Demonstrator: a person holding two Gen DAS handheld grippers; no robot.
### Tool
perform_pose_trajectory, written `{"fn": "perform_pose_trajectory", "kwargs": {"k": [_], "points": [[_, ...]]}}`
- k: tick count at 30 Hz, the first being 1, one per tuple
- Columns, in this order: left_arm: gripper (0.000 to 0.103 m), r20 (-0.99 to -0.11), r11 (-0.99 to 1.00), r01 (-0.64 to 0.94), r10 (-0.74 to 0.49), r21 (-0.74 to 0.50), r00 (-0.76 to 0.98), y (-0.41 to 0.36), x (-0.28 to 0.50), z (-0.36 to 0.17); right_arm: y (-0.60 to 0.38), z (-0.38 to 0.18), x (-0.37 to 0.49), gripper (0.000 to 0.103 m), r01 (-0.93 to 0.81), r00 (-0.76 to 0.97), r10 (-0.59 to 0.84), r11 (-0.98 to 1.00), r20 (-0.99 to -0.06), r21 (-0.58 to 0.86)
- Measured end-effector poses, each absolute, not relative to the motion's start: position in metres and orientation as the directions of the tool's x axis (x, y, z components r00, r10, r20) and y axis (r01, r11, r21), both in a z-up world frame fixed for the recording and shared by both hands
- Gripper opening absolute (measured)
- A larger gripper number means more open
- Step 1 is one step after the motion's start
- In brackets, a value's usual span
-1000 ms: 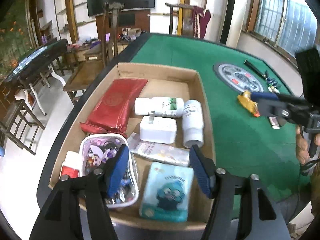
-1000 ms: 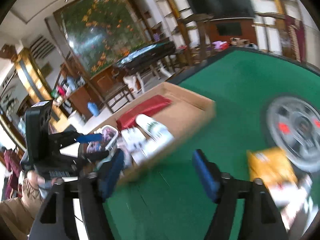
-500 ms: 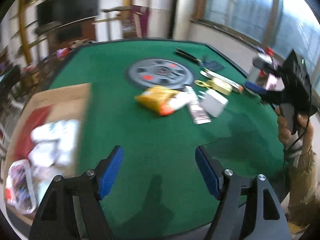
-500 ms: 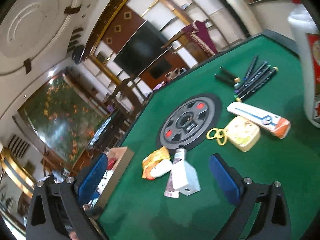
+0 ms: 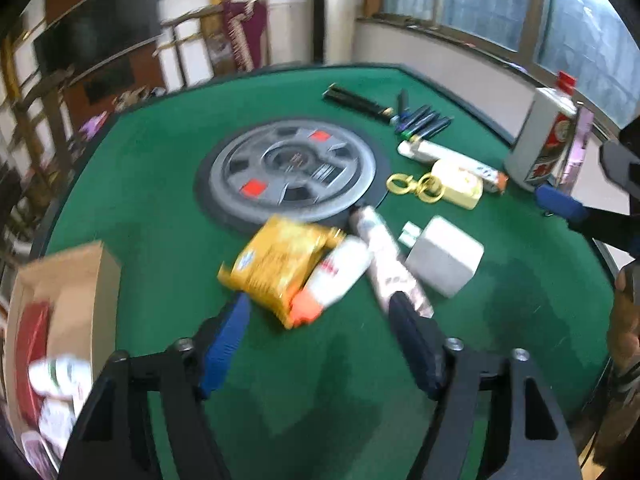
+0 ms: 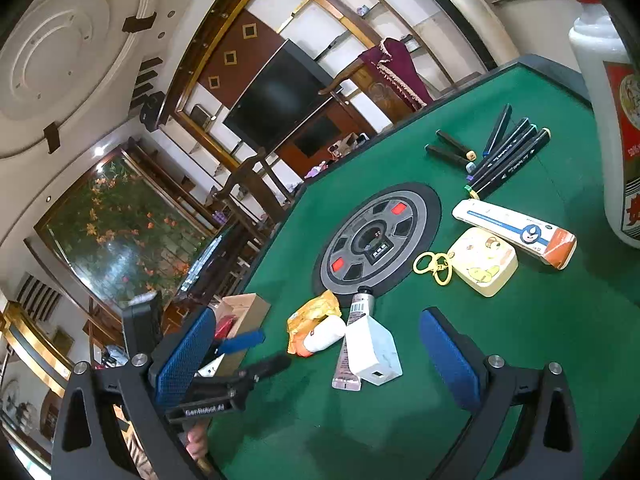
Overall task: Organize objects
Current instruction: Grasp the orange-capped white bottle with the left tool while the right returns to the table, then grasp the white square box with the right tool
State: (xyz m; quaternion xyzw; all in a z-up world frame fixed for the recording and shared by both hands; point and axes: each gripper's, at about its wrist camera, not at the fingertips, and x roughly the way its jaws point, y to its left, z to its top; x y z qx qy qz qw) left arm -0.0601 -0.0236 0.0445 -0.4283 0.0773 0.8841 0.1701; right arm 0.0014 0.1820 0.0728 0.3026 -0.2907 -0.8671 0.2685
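Note:
Loose items lie on the green table (image 5: 160, 184): a yellow snack packet (image 5: 280, 268), a white bottle with an orange cap (image 5: 336, 276), a pink tube (image 5: 384, 256) and a white charger plug (image 5: 444, 256). My left gripper (image 5: 318, 304) hovers just short of them. Its jaws are closing, the packet's end and the orange cap lie between the fingertips, and the pads press on nothing. My right gripper (image 6: 316, 332) stands wide open, with the charger plug (image 6: 372, 352) and the tube (image 6: 352, 344) low between its fingers, untouched. The cardboard box (image 5: 72, 300) of sorted things is at the left.
Farther back lie a cream case with gold rings (image 5: 460, 188), a toothpaste box (image 5: 452, 160), several markers (image 5: 420, 120) and a tall white bottle (image 5: 548, 140). A round grey disc (image 5: 292, 172) is set in the table's middle. A hand (image 5: 624, 320) is at the right edge.
The left view has swung from the cardboard box to the pile on the green cloth, and its jaws have narrowed. The right view swung to the pile, then stayed still, jaws wider.

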Motion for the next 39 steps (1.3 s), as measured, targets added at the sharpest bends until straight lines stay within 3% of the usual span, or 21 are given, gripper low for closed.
{"fn": "perform_pose_trajectory", "kwargs": {"k": [2, 13, 16, 17, 18, 22, 30, 37, 39], "points": [[0.047, -0.795, -0.911, -0.412, 0.24, 0.015, -0.558, -0.011, -0.068, 0.042, 0.181, 0.071, 0.0, 0.103, 0.289, -0.67, -0.641, -0.69, -0.375, 0.663], [0.046, -0.838, -0.87, -0.486, 0.208, 0.078, -0.505, 0.013, -0.095, 0.01, 0.176, 0.07, -0.001, 0.103, 0.295, -0.66, -0.643, -0.697, -0.388, 0.653], [0.038, -0.843, -0.875, -0.479, 0.21, 0.063, -0.495, 0.013, -0.099, 0.006, 0.174, 0.069, -0.002, 0.103, 0.292, -0.658, -0.64, -0.703, -0.397, 0.648], [0.029, -0.848, -0.878, -0.476, 0.207, 0.059, -0.488, 0.013, -0.101, 0.003, 0.174, 0.068, -0.001, 0.103, 0.293, -0.657, -0.638, -0.707, -0.402, 0.644], [0.027, -0.851, -0.878, -0.476, 0.213, 0.049, -0.48, 0.013, -0.102, 0.001, 0.172, 0.068, -0.001, 0.103, 0.293, -0.657, -0.636, -0.71, -0.405, 0.64], [0.027, -0.845, -0.892, -0.451, 0.23, 0.015, -0.483, 0.008, -0.099, 0.002, 0.167, 0.066, -0.001, 0.103, 0.293, -0.668, -0.607, -0.747, -0.431, 0.597], [0.026, -0.865, -0.925, -0.379, 0.22, -0.038, -0.451, -0.021, -0.057, 0.004, 0.143, 0.05, -0.011, 0.067, 0.289, -0.626, -0.544, -0.828, -0.559, 0.481], [0.027, -0.847, -0.935, -0.346, 0.243, -0.075, -0.473, -0.036, -0.031, 0.005, 0.111, 0.036, -0.025, 0.053, 0.287, -0.588, -0.457, -0.89, -0.668, 0.355], [0.027, -0.846, -0.939, -0.337, 0.236, -0.072, -0.479, -0.034, -0.035, 0.005, 0.105, 0.028, -0.032, 0.042, 0.27, -0.576, -0.4, -0.916, -0.713, 0.296]]}}
